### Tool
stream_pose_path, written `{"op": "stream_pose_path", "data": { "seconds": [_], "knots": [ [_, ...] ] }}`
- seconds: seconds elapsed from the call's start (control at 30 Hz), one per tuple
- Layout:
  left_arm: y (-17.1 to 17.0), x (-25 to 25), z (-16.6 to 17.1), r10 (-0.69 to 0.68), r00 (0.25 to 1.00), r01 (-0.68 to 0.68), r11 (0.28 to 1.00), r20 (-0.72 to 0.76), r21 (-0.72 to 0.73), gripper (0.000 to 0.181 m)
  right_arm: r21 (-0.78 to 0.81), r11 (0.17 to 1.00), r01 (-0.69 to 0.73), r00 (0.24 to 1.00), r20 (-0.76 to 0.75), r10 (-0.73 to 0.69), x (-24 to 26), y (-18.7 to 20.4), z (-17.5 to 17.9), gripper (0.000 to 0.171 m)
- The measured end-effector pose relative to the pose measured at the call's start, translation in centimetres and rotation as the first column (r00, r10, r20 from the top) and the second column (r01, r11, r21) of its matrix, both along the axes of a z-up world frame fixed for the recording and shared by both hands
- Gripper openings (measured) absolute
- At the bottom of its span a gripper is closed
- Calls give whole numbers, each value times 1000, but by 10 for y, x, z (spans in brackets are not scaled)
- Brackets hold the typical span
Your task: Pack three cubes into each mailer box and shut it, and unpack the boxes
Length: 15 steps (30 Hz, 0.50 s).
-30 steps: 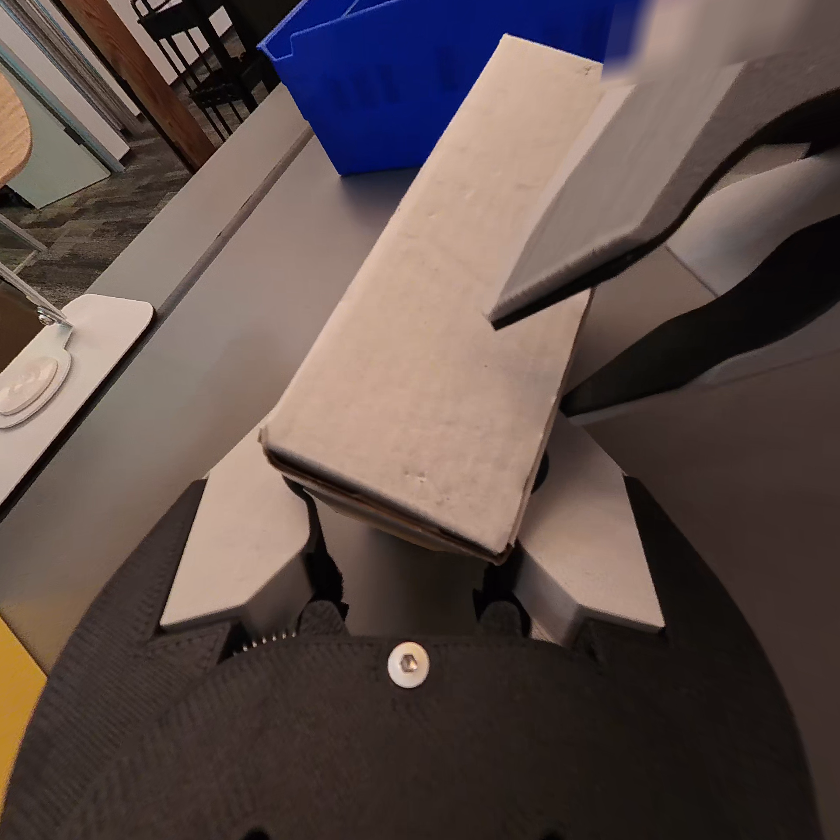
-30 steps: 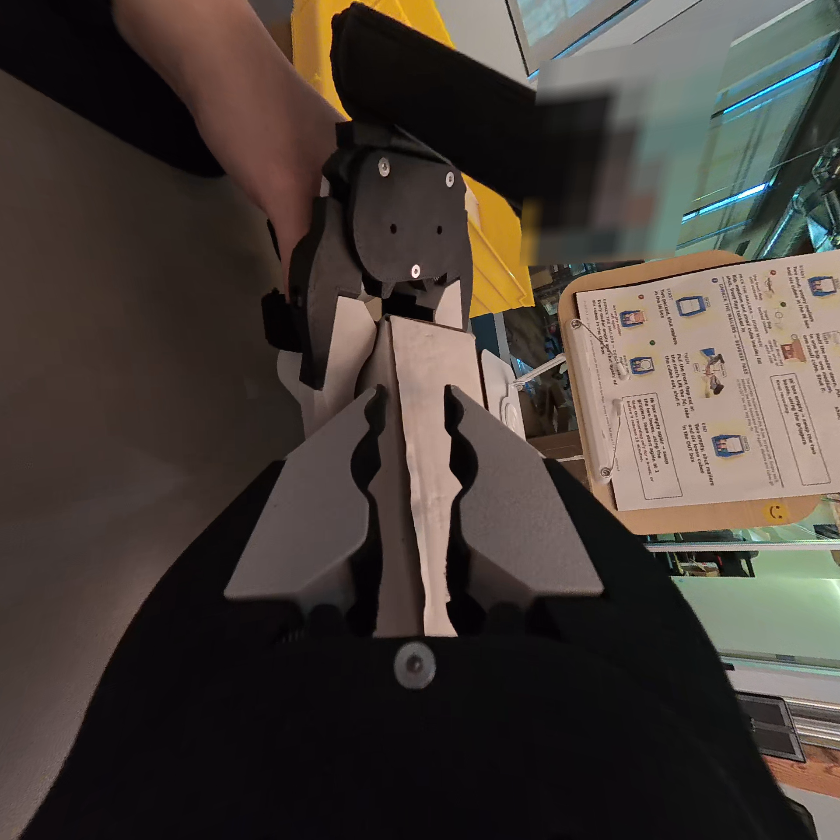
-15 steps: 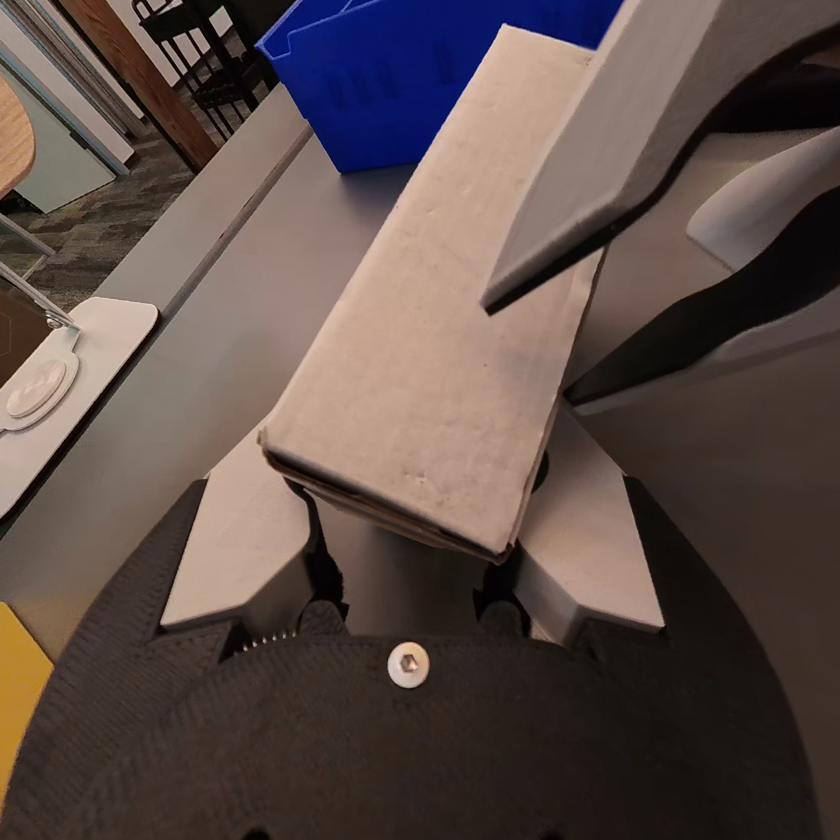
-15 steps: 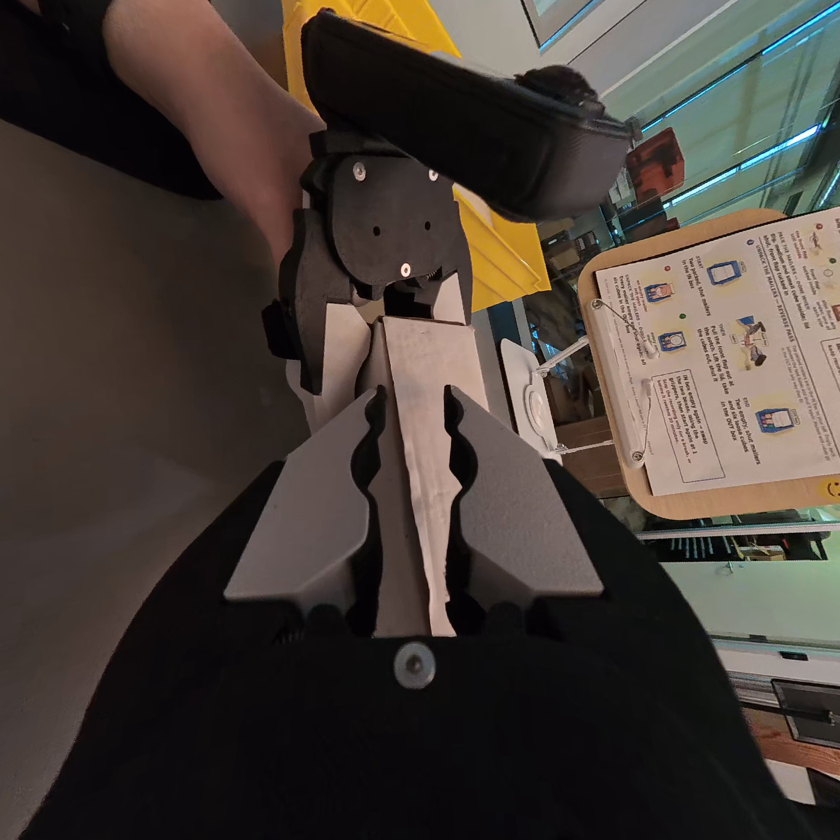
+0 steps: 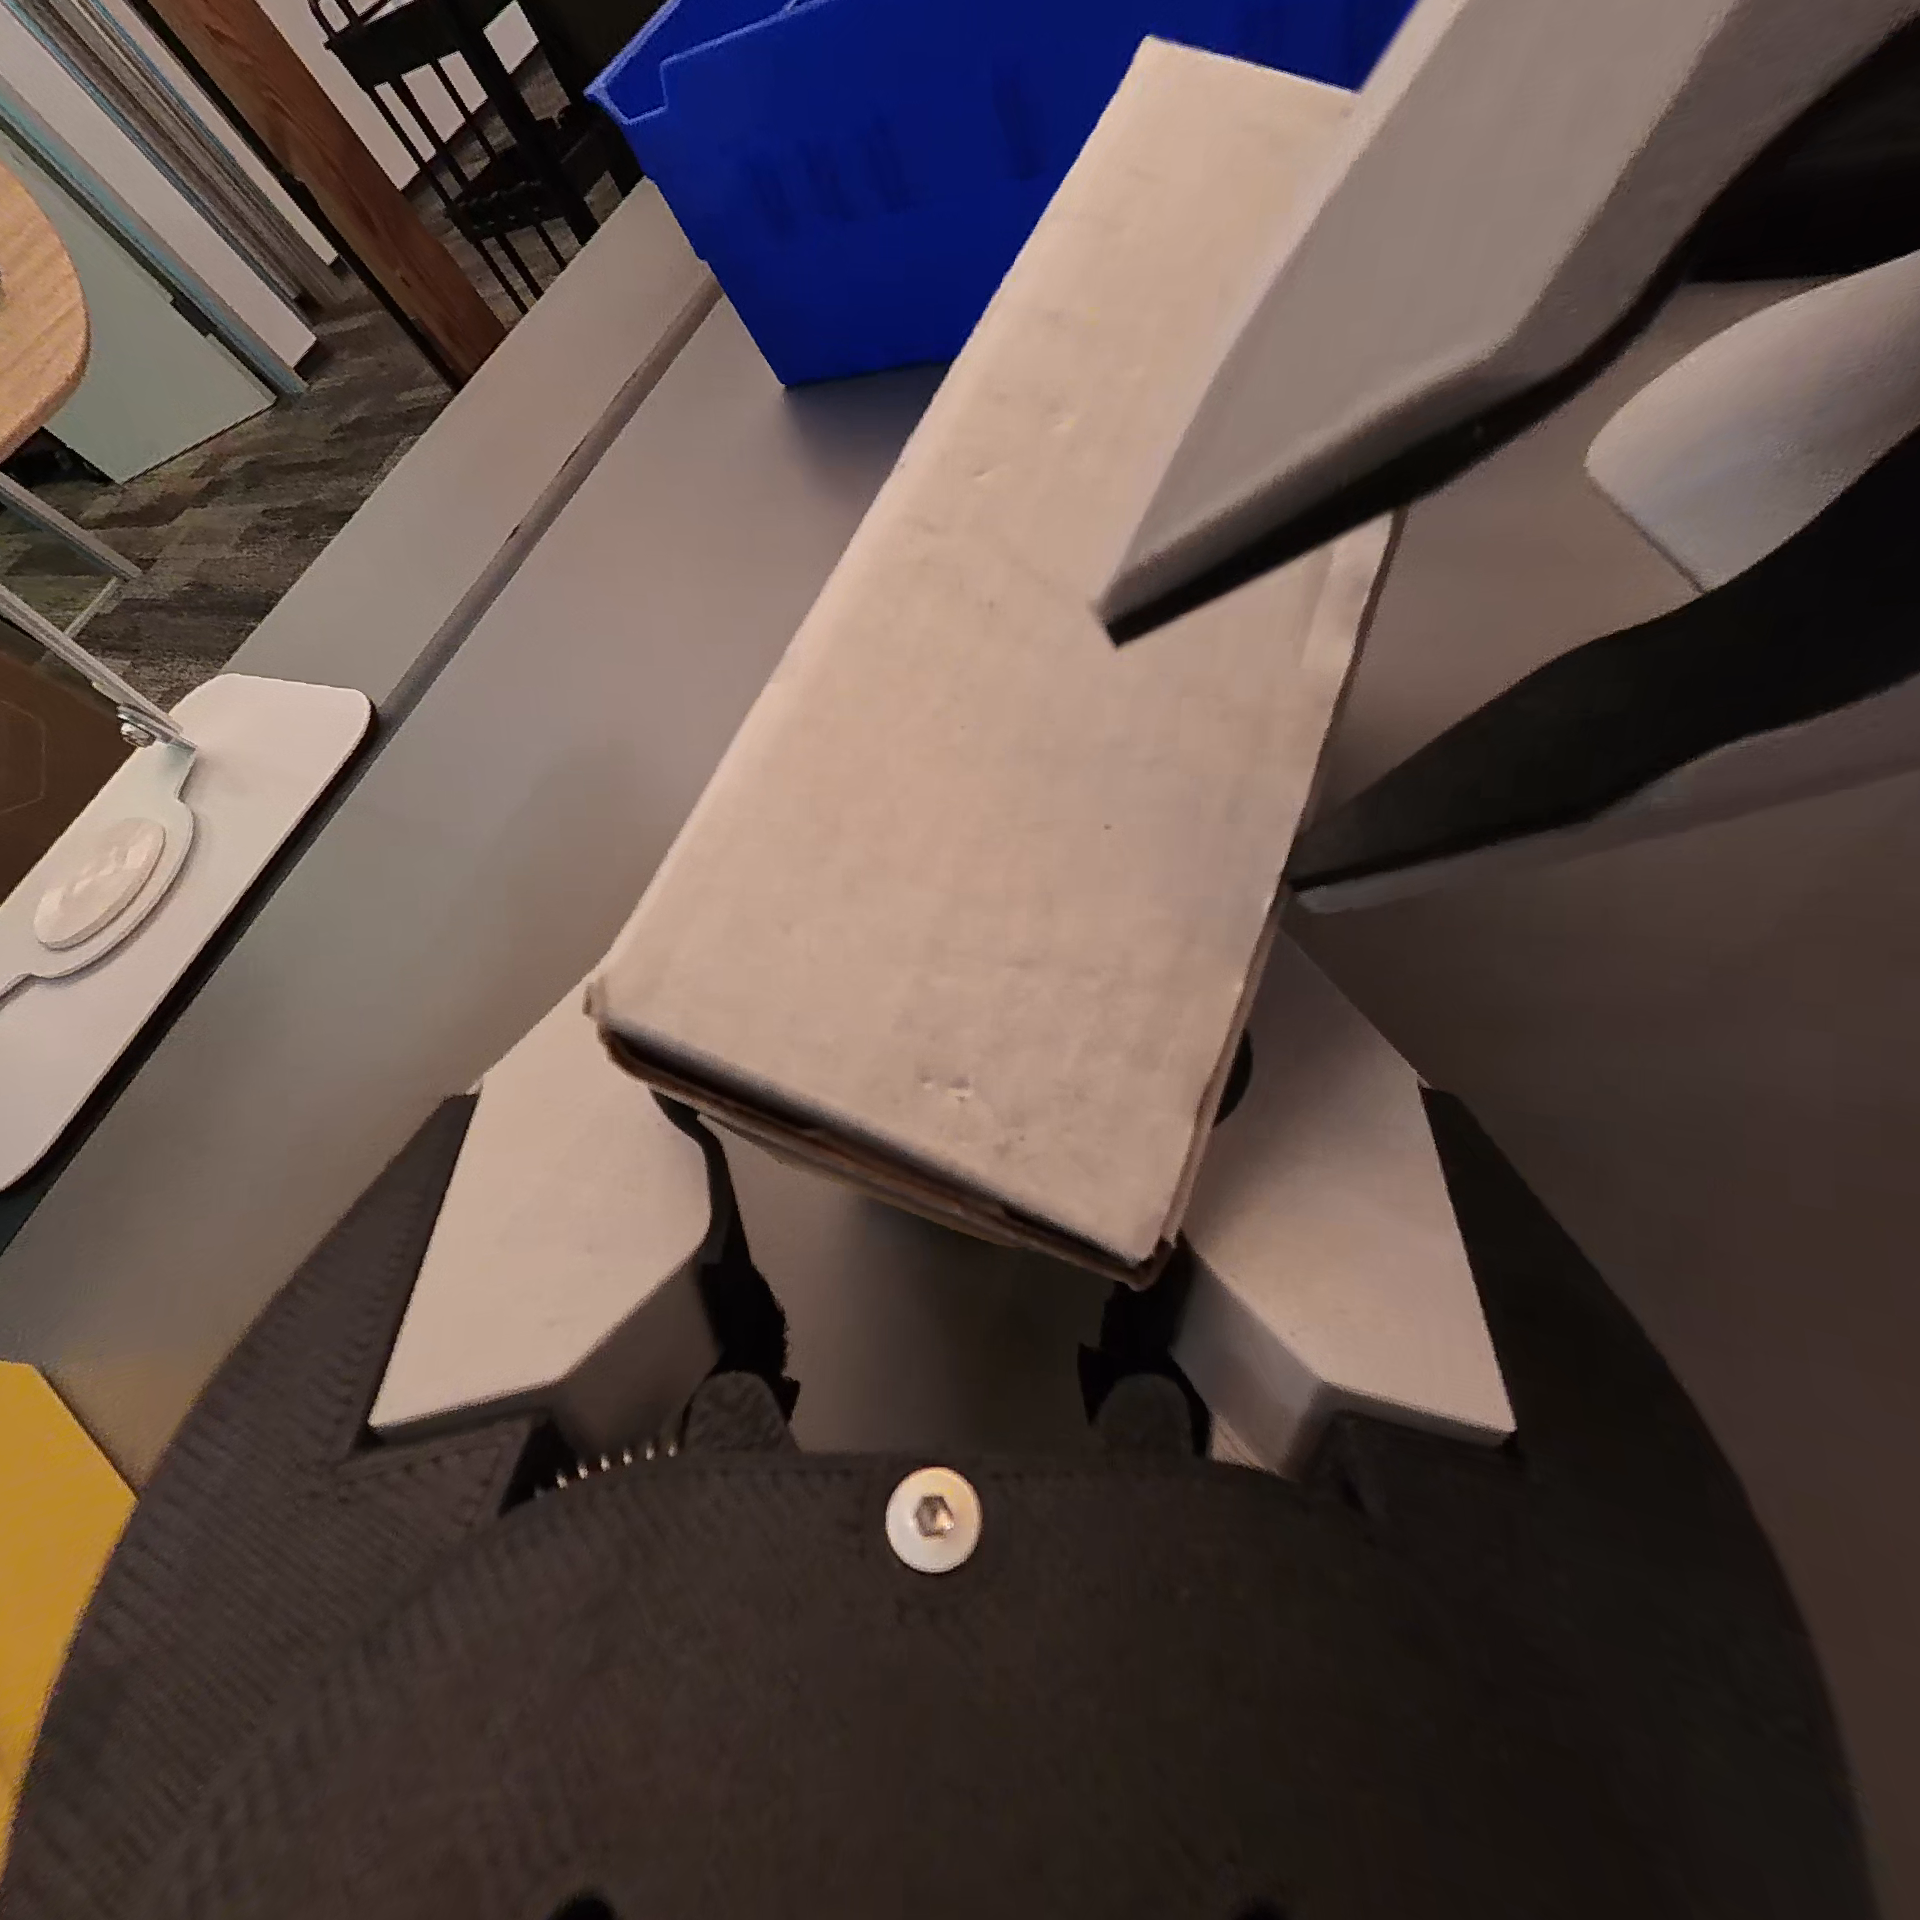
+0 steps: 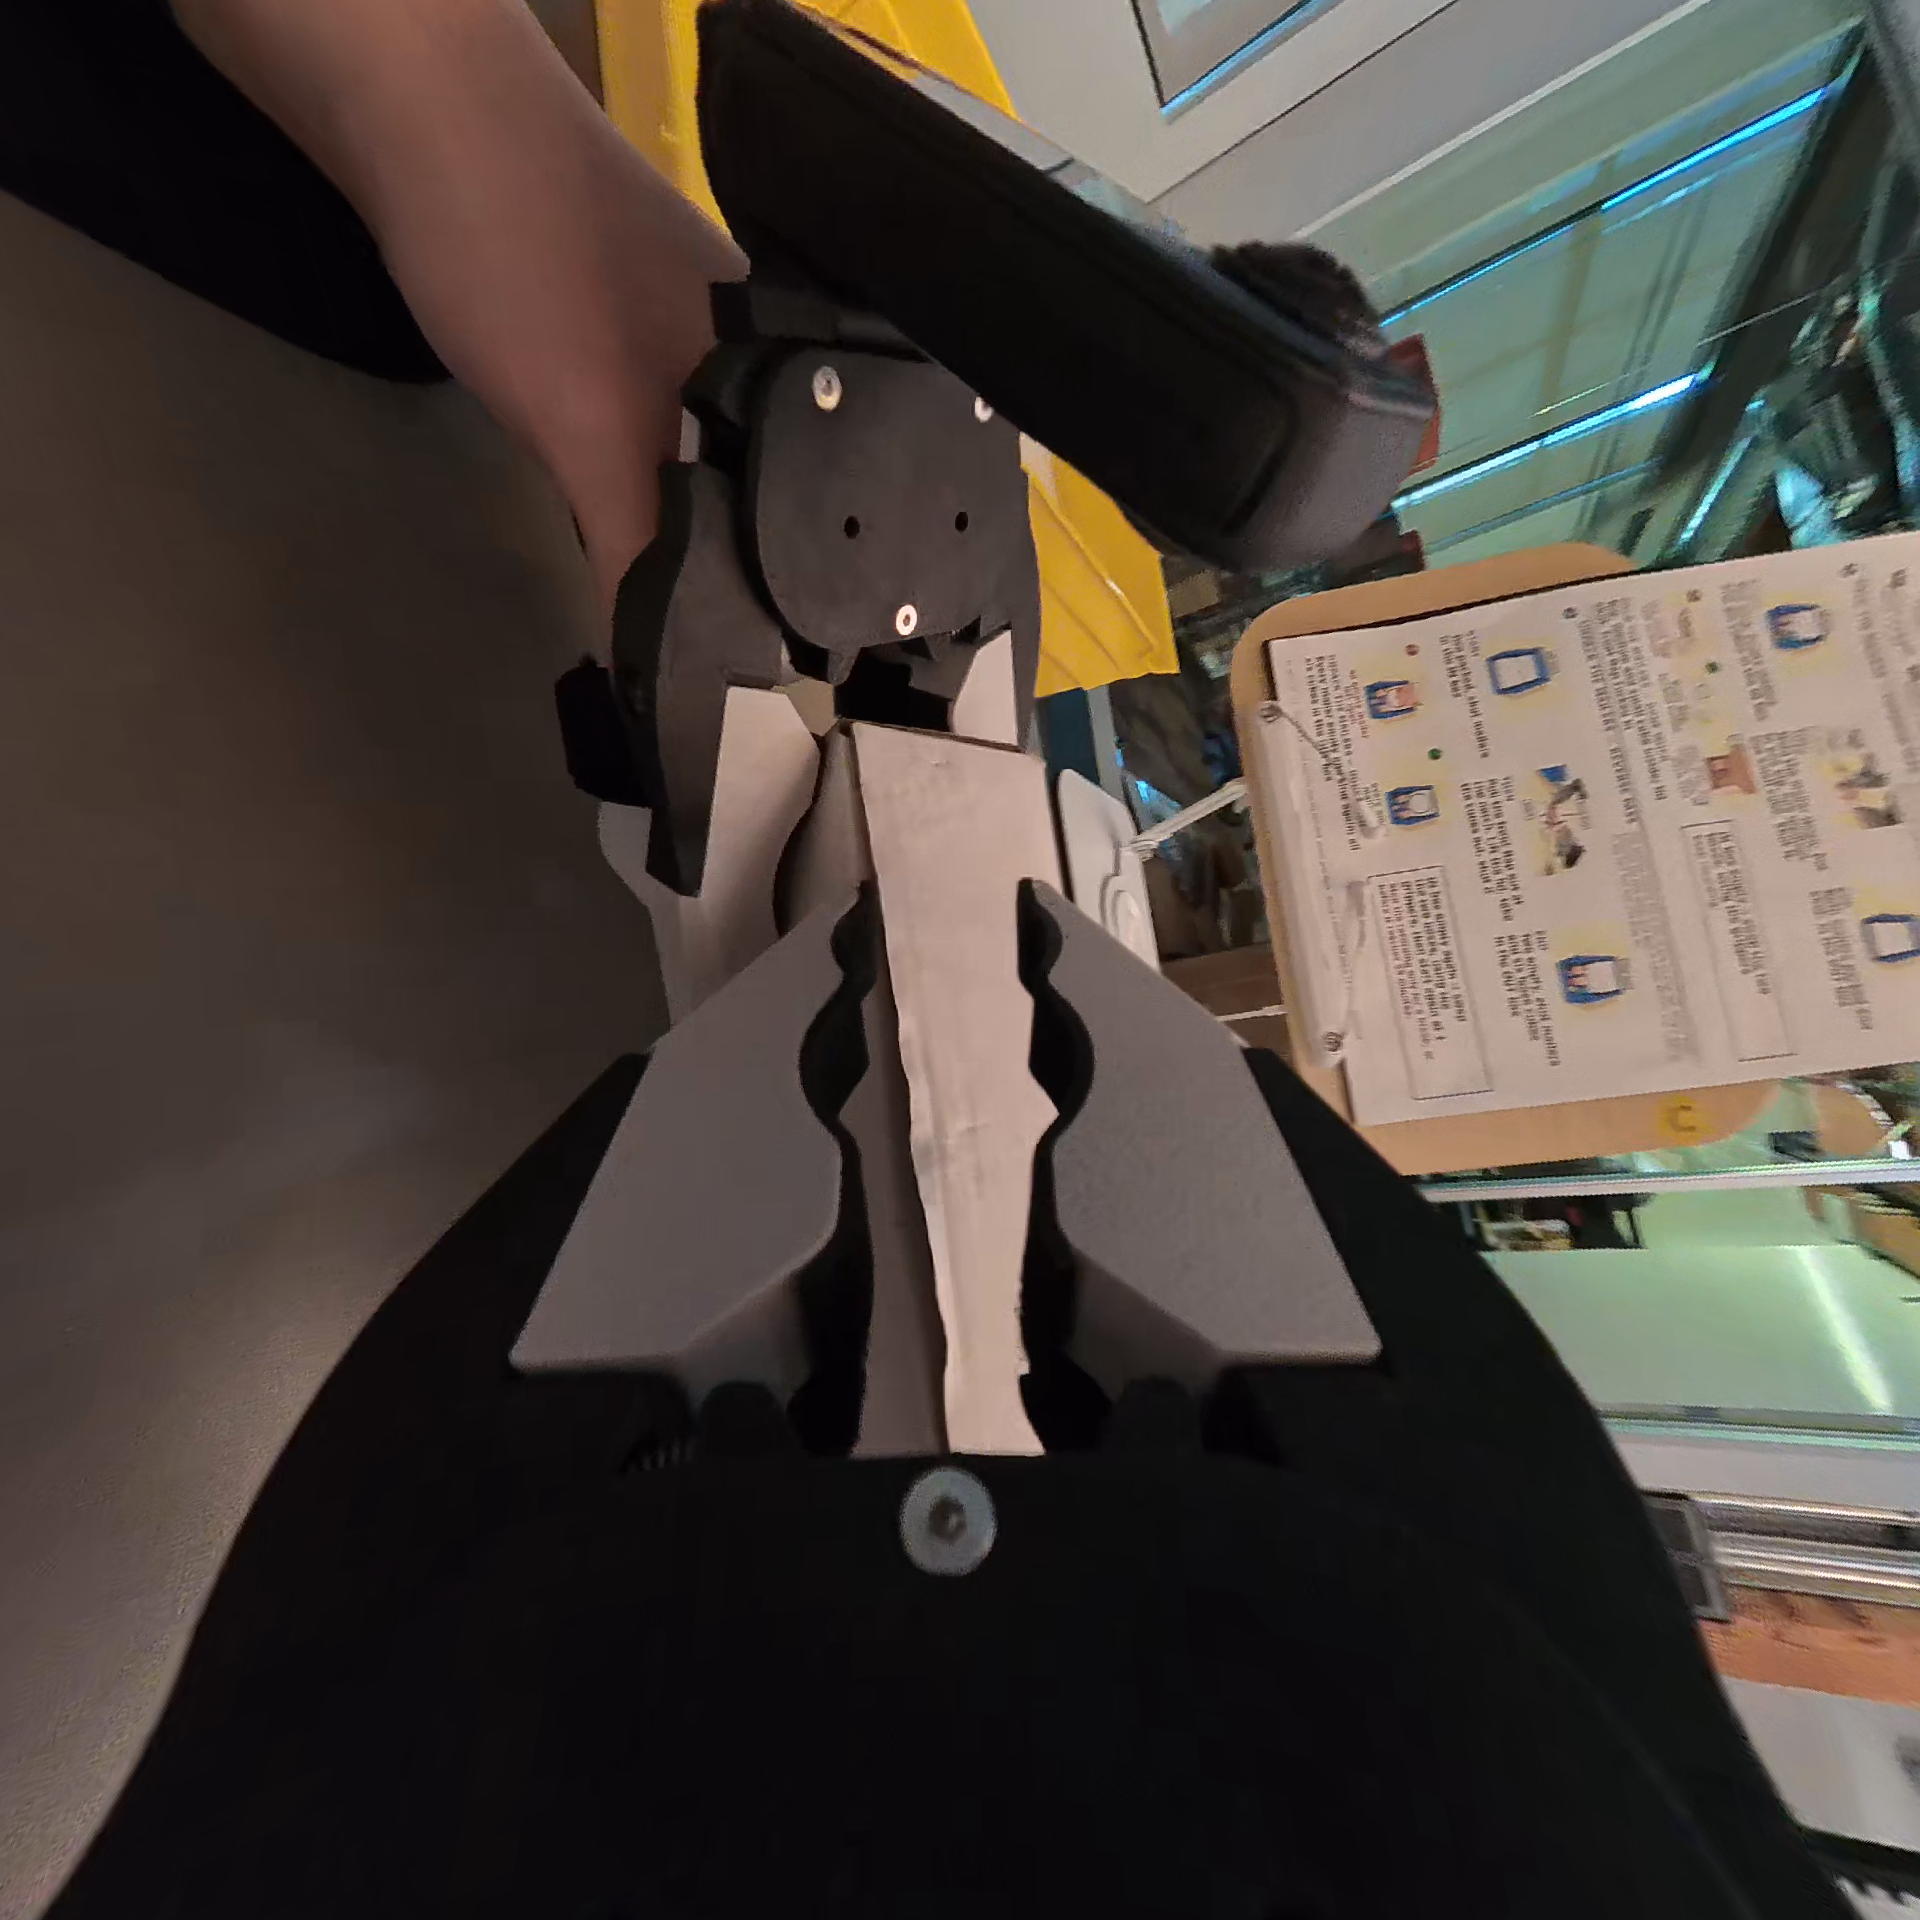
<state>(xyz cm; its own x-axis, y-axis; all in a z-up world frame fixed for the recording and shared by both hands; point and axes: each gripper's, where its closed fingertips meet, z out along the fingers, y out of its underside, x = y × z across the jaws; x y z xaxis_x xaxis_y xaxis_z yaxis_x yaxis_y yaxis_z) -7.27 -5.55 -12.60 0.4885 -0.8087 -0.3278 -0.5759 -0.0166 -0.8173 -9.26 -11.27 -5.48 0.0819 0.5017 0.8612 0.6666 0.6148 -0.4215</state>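
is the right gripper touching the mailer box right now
Touching. The right wrist view shows the right gripper with both jaws pressed against the sides of the mailer box, no gap visible.

Grey table (image 5: pixel 436 810), patterned carpet (image 5: pixel 156 530), wooden door (image 5: pixel 343 187).

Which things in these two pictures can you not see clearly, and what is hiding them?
- Inside of the mailer box: closed cardboard walls in both views, so cubes cannot be counted.
- Blue bin, left wrist view: contents cut off by the top edge and hidden by the box.
- Yellow bin, right wrist view: mostly behind the left gripper.
- Instruction sheet: cut off at the right edge.
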Motion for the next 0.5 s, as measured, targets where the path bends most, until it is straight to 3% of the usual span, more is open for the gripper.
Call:
{"op": "stream_pose_path", "data": {
  "seconds": [0.5],
  "knots": [
    [2, -2, -1, 9, 1000, -9, 1000, -21, 14, 91, 74, 997, 2, 1000, -11, -1, 0, 0, 8, 31]
  ]
}}
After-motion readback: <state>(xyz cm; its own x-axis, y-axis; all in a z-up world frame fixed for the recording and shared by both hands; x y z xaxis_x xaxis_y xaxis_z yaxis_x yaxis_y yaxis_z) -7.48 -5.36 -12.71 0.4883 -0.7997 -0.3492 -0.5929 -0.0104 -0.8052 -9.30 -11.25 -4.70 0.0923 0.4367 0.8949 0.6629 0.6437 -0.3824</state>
